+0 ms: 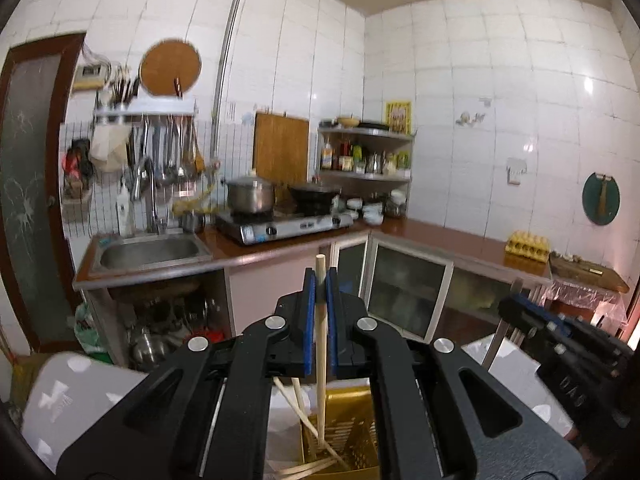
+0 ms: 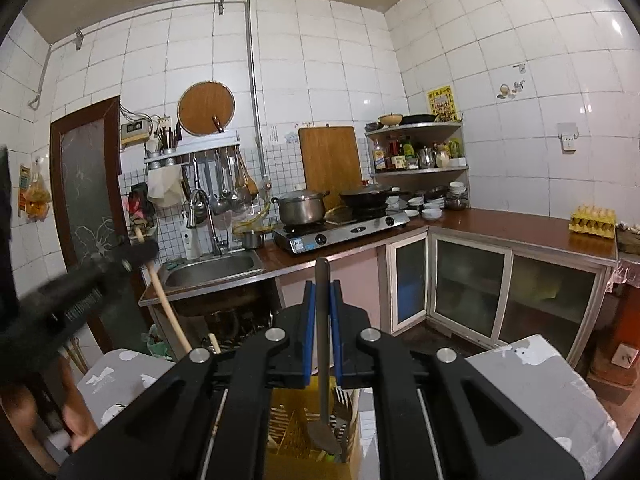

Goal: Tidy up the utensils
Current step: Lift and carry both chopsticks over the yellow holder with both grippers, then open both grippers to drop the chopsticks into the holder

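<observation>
Blue-padded fingers [image 1: 309, 312] of the left gripper [image 1: 320, 280] are closed on a wooden chopstick [image 1: 321, 344], pinching it near its upper end. Its long axis runs almost straight up the middle of the left wrist frame: the blunt top pokes just above the fingertips, and the lower end drops into a yellow slotted utensil basket [image 1: 352, 432] at the bottom centre, where other pale chopsticks [image 1: 304, 416] lie crossed and leaning. In the right wrist view that same gripper shows blurred at the left edge, tilted, with the stick slanting down toward the right.

Right gripper [image 2: 322, 284] is likewise clamped, on the grey handle of a metal spoon [image 2: 322, 360]. The spoon hangs vertical at frame centre, handle tip up above the fingertips and bowl down inside the basket [image 2: 288, 420], just beside several forks [image 2: 342, 404] standing there. Both grippers point level across the kitchen, toward the brown worktop [image 2: 500, 224] with its stove [image 2: 340, 232] and sink [image 2: 212, 272] in mid-frame.
</observation>
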A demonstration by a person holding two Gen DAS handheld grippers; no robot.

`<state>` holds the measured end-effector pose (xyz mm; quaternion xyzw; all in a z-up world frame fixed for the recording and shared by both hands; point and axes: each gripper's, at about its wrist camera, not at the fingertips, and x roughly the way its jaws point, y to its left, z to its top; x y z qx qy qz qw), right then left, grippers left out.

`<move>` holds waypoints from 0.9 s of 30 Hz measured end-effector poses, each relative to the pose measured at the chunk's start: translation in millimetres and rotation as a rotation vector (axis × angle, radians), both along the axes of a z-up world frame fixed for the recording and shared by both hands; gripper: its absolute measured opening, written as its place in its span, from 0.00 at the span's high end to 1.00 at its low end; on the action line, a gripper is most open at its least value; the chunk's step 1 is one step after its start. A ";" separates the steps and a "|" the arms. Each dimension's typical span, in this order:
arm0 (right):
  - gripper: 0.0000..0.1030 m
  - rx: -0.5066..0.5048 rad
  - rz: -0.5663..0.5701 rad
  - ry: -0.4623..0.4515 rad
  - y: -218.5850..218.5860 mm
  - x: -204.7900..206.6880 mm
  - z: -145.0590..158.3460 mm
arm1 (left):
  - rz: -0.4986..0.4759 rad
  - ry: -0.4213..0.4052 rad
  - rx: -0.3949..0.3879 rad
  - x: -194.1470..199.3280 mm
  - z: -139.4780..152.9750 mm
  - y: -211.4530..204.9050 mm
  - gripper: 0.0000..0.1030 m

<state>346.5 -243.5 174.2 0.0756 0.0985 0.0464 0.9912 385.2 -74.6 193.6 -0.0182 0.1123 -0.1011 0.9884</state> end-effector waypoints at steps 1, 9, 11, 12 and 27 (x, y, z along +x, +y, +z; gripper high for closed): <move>0.93 0.001 0.005 0.012 0.2 5.6 -5.4 | 0.007 0.023 0.011 8.4 -13.0 -1.4 0.96; 0.93 -0.058 0.017 0.150 -1.5 38.5 -69.0 | 0.027 0.144 0.056 30.0 -76.6 6.6 0.95; 0.93 -0.066 0.022 0.189 -1.5 41.6 -80.7 | 0.032 0.156 0.061 25.9 -82.3 9.4 0.94; 0.92 -0.069 0.024 0.201 -0.6 41.5 -83.8 | 0.039 0.159 0.063 22.2 -82.6 11.7 0.90; 0.20 -0.104 -0.034 0.168 -0.2 -108.2 -91.9 | 0.088 0.063 0.024 -142.0 -60.2 76.3 0.05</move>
